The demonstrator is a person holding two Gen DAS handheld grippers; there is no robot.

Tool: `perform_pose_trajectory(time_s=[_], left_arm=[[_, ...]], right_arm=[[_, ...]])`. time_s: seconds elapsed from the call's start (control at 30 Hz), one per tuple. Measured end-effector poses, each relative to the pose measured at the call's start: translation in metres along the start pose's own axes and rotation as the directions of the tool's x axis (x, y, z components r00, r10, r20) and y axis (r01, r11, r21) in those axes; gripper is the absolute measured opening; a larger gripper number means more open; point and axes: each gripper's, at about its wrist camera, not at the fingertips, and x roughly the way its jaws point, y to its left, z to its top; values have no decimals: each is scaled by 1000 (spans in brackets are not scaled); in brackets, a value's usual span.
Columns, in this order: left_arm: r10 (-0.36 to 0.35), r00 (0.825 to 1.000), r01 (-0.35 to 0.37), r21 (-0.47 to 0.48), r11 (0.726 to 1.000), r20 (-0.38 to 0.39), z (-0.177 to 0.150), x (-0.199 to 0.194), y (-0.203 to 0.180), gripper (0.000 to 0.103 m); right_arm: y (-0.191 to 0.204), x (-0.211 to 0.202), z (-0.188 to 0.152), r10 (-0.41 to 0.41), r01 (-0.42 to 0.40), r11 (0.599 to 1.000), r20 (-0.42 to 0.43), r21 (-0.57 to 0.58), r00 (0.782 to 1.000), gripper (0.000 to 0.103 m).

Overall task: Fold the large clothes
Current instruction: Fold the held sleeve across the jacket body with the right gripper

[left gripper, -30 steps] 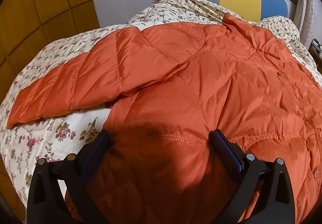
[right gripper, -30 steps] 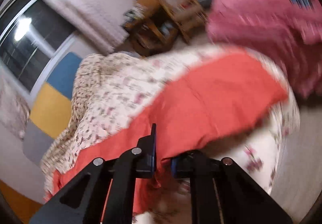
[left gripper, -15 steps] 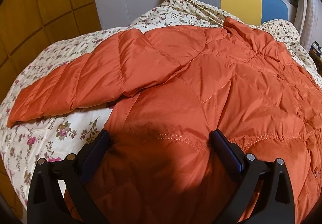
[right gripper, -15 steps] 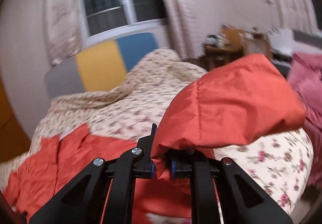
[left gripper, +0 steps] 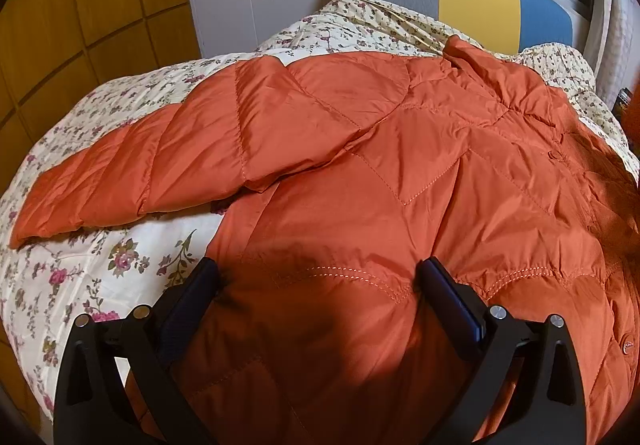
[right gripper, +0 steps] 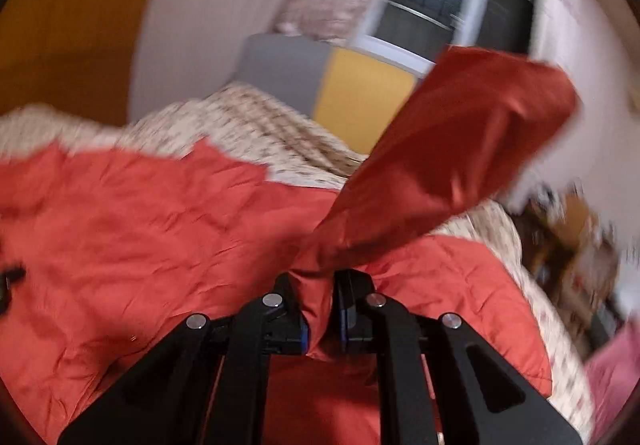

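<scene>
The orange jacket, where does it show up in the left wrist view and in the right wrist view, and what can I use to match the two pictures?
Left wrist view: the orange jacket fills the middle and right, spread flat on the floral bedspread, one sleeve stretching left.
Right wrist view: the jacket covers the lower left and middle; its other sleeve rises up right, pinched in the right gripper.
Shared landmark: the grey and yellow headboard, upper middle in both.
</scene>
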Motion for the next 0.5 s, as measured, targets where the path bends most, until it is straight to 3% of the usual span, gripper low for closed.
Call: perform_pose_trajectory(time_s=[0.2, 0.33, 0.5], left_arm=[[2, 1000, -2, -1, 1000, 5, -1, 0, -1, 100], [-1, 1000, 1, -5, 1000, 6, -1, 0, -1, 100], [-4, 1000, 4, -10, 1000, 10, -2, 0, 0, 100]], right_arm=[[68, 37, 9, 106, -114, 964, -48, -239, 993, 8], [102, 61, -8, 194, -220, 932, -115, -289, 974, 8], [116, 71, -29, 198, -234, 907, -135, -351, 971, 11]])
